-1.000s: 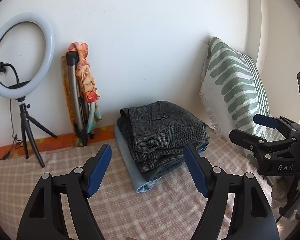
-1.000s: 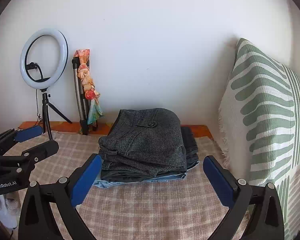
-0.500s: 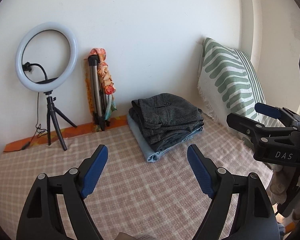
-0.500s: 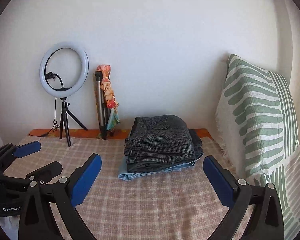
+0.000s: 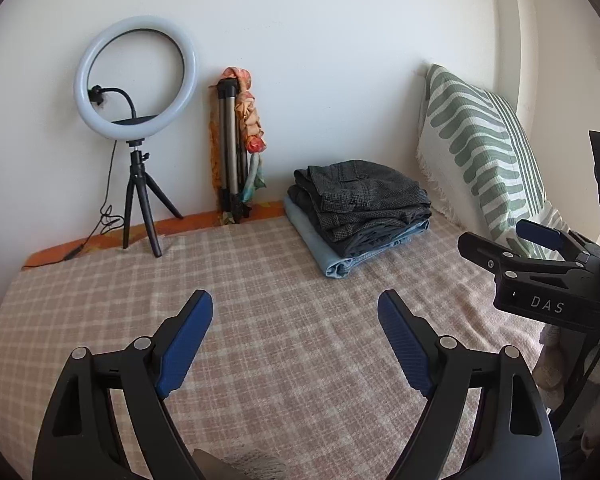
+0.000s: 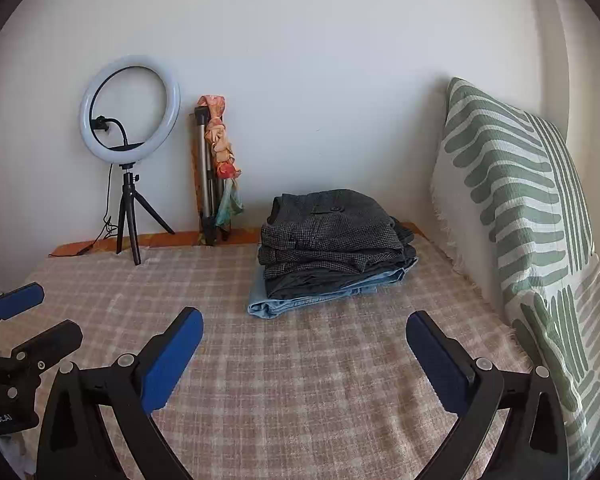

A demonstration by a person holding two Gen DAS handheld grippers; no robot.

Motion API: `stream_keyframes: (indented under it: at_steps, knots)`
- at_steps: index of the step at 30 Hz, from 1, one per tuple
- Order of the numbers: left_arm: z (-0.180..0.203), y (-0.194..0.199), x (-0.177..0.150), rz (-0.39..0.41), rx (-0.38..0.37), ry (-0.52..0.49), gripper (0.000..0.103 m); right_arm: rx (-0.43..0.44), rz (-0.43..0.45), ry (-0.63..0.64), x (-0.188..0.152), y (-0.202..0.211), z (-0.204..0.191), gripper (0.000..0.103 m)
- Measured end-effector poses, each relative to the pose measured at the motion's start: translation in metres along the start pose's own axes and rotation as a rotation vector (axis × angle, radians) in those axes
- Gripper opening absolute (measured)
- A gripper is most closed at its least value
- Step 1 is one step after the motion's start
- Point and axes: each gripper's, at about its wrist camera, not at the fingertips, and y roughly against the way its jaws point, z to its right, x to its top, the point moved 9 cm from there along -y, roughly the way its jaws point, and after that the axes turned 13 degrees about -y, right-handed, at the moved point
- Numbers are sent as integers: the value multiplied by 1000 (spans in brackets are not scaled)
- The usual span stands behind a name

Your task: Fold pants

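A stack of folded pants (image 5: pixel 360 212) lies at the back of the checked bed cover (image 5: pixel 284 312), near the wall; dark grey checked pants are on top and light blue jeans at the bottom. It also shows in the right wrist view (image 6: pixel 332 248). My left gripper (image 5: pixel 296 312) is open and empty, well in front of the stack. My right gripper (image 6: pixel 304 328) is open and empty, also in front of it. Each gripper shows in the other's view, the right one (image 5: pixel 512 240) and the left one (image 6: pixel 32 312).
A ring light on a small tripod (image 5: pixel 136 120) and a folded tripod with a scarf (image 5: pixel 236 148) stand against the back wall. A green-and-white pillow (image 5: pixel 480 152) leans at the right, close to the stack.
Both grippers have pulled back from the folded stack, which now looks smaller and farther away. Both stay open and empty.
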Motion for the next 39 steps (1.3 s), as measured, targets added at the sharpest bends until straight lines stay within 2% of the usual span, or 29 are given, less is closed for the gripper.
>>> stream_keyframes:
  at_steps: [5, 12, 24, 39]
  knots:
    - [-7, -7, -14, -10, 18, -2, 85, -17, 18, -31, -4, -5, 7, 103]
    - [-14, -11, -27, -27, 47, -5, 85, -15, -17, -31, -14, -13, 6, 103]
    - [-9, -12, -25, -22, 46, -21, 85, -54, -1, -44, -15, -13, 14, 103]
    - [-3, -14, -23, -20, 36, -27, 85, -54, 2, -31, -19, -14, 9, 103]
